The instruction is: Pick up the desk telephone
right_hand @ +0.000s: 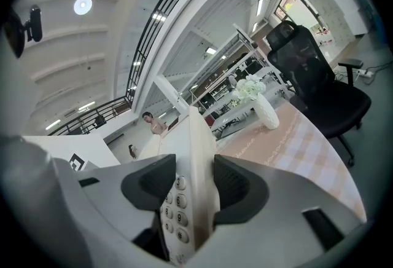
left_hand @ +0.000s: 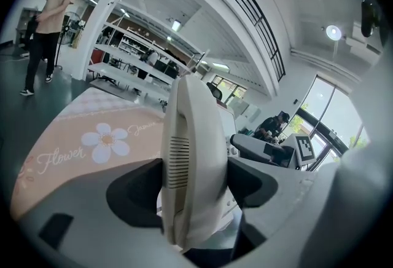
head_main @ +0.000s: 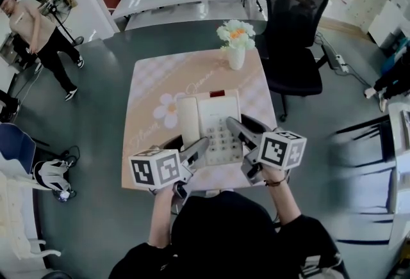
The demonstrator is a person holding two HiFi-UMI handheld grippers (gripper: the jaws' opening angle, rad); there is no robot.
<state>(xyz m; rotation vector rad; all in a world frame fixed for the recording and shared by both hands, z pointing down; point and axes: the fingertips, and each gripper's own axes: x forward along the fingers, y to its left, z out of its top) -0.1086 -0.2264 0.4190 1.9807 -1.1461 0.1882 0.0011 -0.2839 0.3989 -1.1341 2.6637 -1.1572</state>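
The desk telephone (head_main: 210,123) is clamped from both sides over the pink flower-print table (head_main: 150,89). Its handset (head_main: 188,119) side is pinched in the left gripper (left_hand: 195,182), its keypad side in the right gripper (right_hand: 198,190). Both ends are best raised level and together, lest the handset be tipped off.

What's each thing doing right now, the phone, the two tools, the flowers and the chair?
desk telephone: gripped on both sides, handset on its cradle.
left tool: shut on the desk telephone's handset side.
right tool: shut on its keypad side.
flower vase: upright on the table.
office chair: empty, beside the table.
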